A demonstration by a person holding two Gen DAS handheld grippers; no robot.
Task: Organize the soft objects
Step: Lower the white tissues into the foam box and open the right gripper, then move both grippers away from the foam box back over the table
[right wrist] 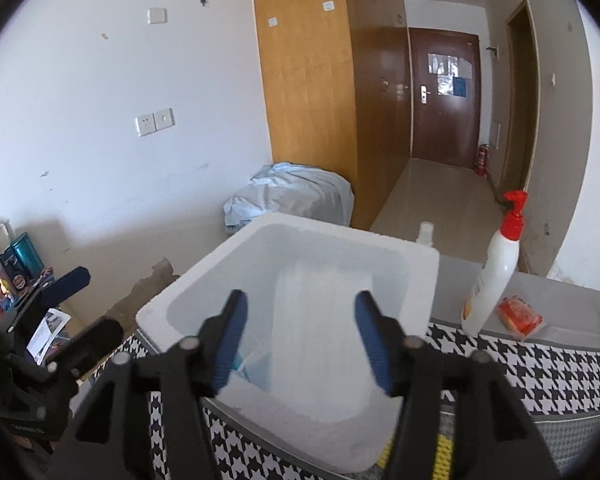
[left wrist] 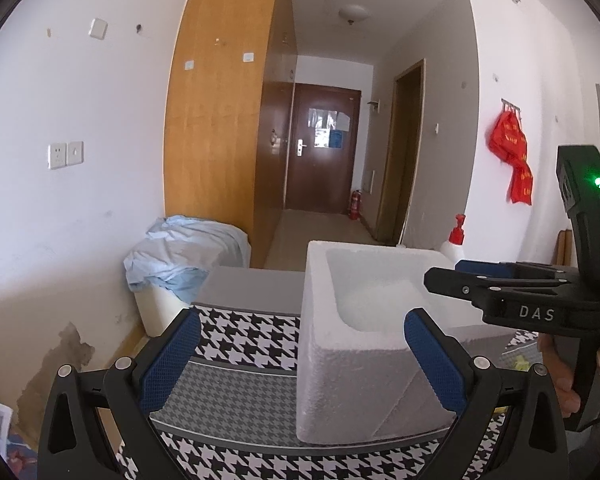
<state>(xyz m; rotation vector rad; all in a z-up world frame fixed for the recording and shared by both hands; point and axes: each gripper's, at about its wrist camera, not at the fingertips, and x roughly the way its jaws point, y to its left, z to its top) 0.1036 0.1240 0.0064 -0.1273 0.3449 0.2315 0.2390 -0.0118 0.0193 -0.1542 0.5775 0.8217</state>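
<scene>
The right claw (right wrist: 300,340) hangs released above the white foam box (right wrist: 420,258), which stands on the houndstooth-patterned tabletop (right wrist: 560,364); a white soft pad (right wrist: 320,344) lies between its blue fingers, seemingly untouched, dropping into the box, judging by the blur. The left claw (left wrist: 300,364) stands open and empty beside the box, apparently waiting. A pale blue thing under the pad is mostly hidden.

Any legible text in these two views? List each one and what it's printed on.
"DAS": white letters on the black body of the right gripper, left wrist view.
Red bags on the wall: yellow print, too blurred to read.
Papers on the brown door: too small.
White bottle label: blurred.
Red packet: blurred.
Cans and bottles by the wall: unreadable.
</scene>
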